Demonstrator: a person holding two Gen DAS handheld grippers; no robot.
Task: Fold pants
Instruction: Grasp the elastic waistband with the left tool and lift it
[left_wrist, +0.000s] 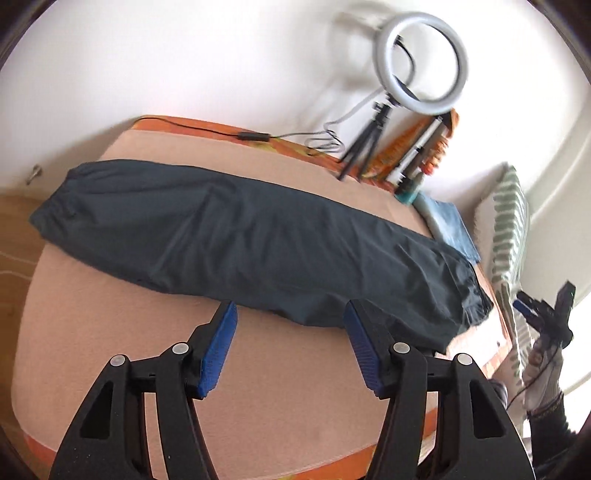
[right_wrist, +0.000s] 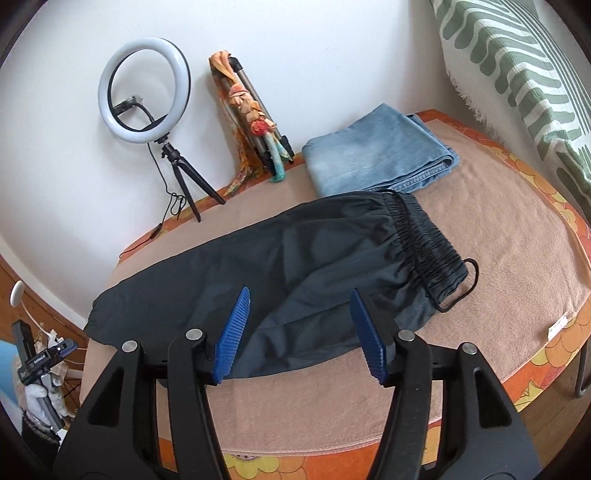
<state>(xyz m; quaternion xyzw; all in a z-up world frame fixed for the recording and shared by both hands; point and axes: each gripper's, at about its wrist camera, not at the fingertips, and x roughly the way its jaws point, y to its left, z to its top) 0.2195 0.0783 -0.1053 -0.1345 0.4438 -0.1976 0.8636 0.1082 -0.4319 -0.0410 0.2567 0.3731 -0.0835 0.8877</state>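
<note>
Left gripper, black frame with blue ribbed pads: jaws apart, nothing between them, held above the bare blanket just short of the near edge of the pants. Right gripper, same build: jaws apart too, empty, hanging over the hip end of the garment without touching it.

Dark navy lightweight pants lie flat in one long strip across the tabletop, legs laid one on the other, gathered elastic waistband with its black drawcord loop at the right-hand end, cuffs off to the left. Judgement: the lengthwise fold looks done and both tools are clear of the cloth; the crosswise fold is the step in hand. Next move calls for each gripper to come down on an edge at one end, pinch both layers together, and carry that end over toward the other. The thin slippery-looking fabric may slide or let one layer drop out.

Underneath: peach fuzzy blanket over an orange flowered cloth.

Further back: folded pale blue denim jeans, touching or just behind the waistband, could crowd a fold at that end. White ring light on a small black tripod stands at the wall, cable trailing along the far edge. A folded tripod wrapped in patterned scarf leans beside it. Green-striped cushion far right.
</note>
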